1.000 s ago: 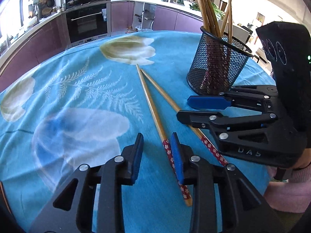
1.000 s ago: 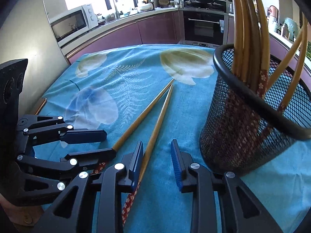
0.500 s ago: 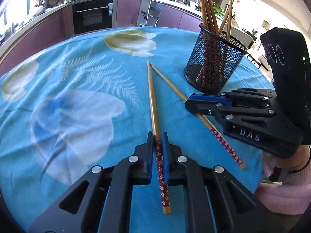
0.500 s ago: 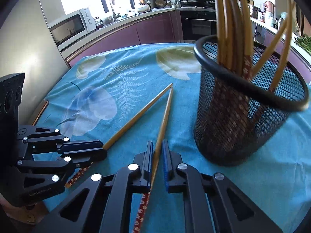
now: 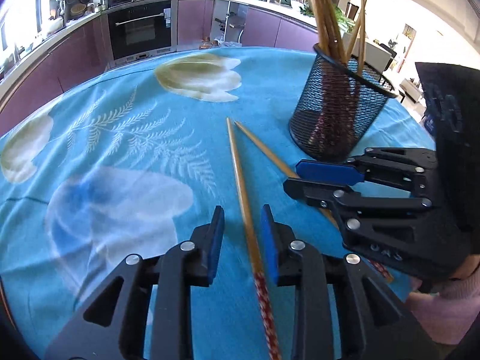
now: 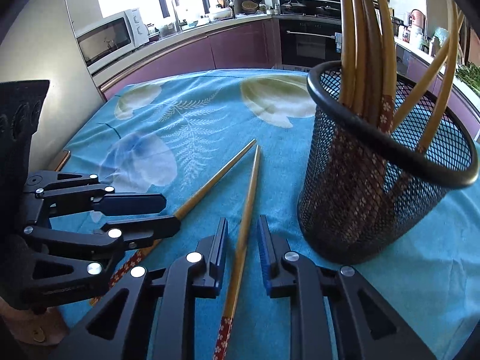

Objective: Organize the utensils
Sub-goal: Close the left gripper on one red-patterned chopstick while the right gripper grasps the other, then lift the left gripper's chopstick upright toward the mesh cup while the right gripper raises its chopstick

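Two wooden chopsticks with red patterned ends lie on the blue tablecloth (image 5: pixel 120 180), tips nearly meeting. My left gripper (image 5: pixel 242 214) straddles one chopstick (image 5: pixel 237 165); its jaws are opening and the blue pads stand clear of the wood. My right gripper (image 6: pixel 242 220) straddles the other chopstick (image 6: pixel 250 186) the same way, jaws opening with a gap on each side. Each gripper shows in the other's view: the right gripper (image 5: pixel 292 175) over the second chopstick (image 5: pixel 261 150), the left gripper (image 6: pixel 172 213) over the first chopstick (image 6: pixel 216 177). A black mesh cup (image 6: pixel 360 210) holds several chopsticks.
The mesh cup (image 5: pixel 336 120) stands just beyond the right gripper. A pink sleeve (image 5: pixel 450 300) shows behind that gripper. The table edge (image 6: pixel 64 157) lies at the far left. Purple kitchen cabinets, an oven (image 5: pixel 139 30) and a microwave (image 6: pixel 108 39) ring the room.
Both grippers went from open to shut on their chopsticks half a second ago, and now both have opened again, with the chopsticks still lying between the jaws.
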{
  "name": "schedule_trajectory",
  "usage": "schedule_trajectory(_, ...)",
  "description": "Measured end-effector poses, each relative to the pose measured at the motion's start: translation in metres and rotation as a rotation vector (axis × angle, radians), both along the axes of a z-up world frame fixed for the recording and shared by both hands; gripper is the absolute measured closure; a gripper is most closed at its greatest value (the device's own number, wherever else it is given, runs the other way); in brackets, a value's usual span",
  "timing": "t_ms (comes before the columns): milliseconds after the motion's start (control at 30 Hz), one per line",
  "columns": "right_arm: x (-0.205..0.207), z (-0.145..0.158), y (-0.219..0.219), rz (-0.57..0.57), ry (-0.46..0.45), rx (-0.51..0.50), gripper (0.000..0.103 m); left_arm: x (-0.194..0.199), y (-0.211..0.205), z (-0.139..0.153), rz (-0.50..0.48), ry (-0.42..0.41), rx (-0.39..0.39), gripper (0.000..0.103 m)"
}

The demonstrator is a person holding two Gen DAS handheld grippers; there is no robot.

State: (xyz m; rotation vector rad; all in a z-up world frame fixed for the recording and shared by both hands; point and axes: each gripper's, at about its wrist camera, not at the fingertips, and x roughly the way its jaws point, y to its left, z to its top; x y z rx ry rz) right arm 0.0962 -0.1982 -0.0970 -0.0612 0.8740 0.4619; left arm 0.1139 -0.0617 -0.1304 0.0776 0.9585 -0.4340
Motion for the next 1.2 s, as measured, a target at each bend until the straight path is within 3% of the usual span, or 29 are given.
schedule_trajectory(167, 0.003, -0.001, -0.001, -0.014, 0.002, 0.014, 0.089, 0.01, -0.006, 0.0, -0.004, -0.011, 0.014, 0.08)
schedule_trajectory(300, 0.005, -0.001, -0.008, -0.029, 0.021, 0.059, 0.096, 0.012, -0.008, 0.001, 0.005, -0.006, 0.003, 0.094)
schedule_trajectory(767, -0.009, 0.017, -0.02, -0.013, -0.011, 0.14, 0.097, 0.004, -0.006, 0.006, 0.03, -0.021, -0.021, 0.095)
schedule_trajectory(1200, -0.027, 0.045, -0.025, 0.027, -0.087, 0.197, 0.097, -0.011, 0.004, 0.036, 0.033, -0.083, -0.073, 0.095)
